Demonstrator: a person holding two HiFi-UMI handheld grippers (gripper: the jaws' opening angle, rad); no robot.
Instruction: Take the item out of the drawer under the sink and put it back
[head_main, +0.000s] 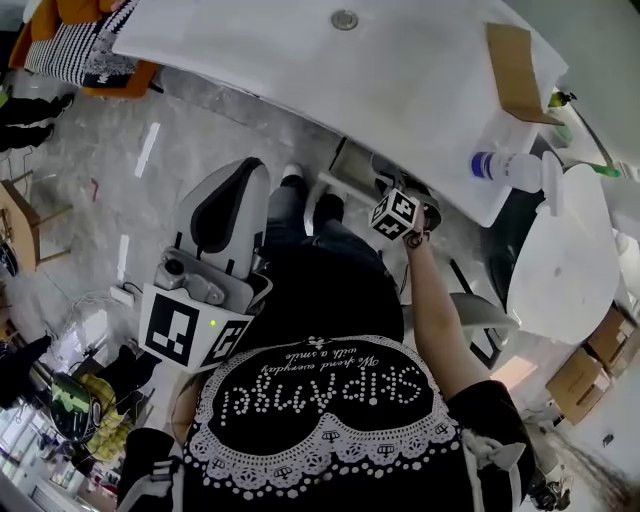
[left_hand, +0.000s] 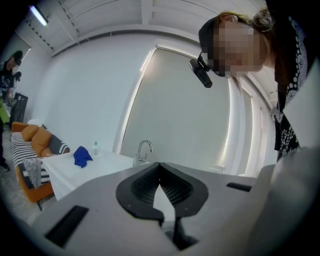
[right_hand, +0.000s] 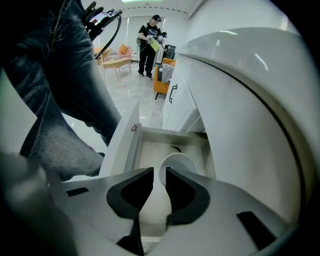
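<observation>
Though unseen in head view, white cup (right_hand: 181, 161) is pinched by right hand-held gripper (right_hand: 159, 174) | left hand-held gripper (left_hand: 160, 170) closed, empty

The cup (right_hand: 178, 161) is above the open drawer's (right_hand: 149, 149) floor, below the bench (head_main: 300, 70); a bottle (head_main: 506, 168) lies on the bench's right end.

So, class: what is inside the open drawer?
A white cup, mouth up, and a small dark thing behind it, too small to name. The right gripper covers the cup's lower part and the drawer's near floor.
</observation>
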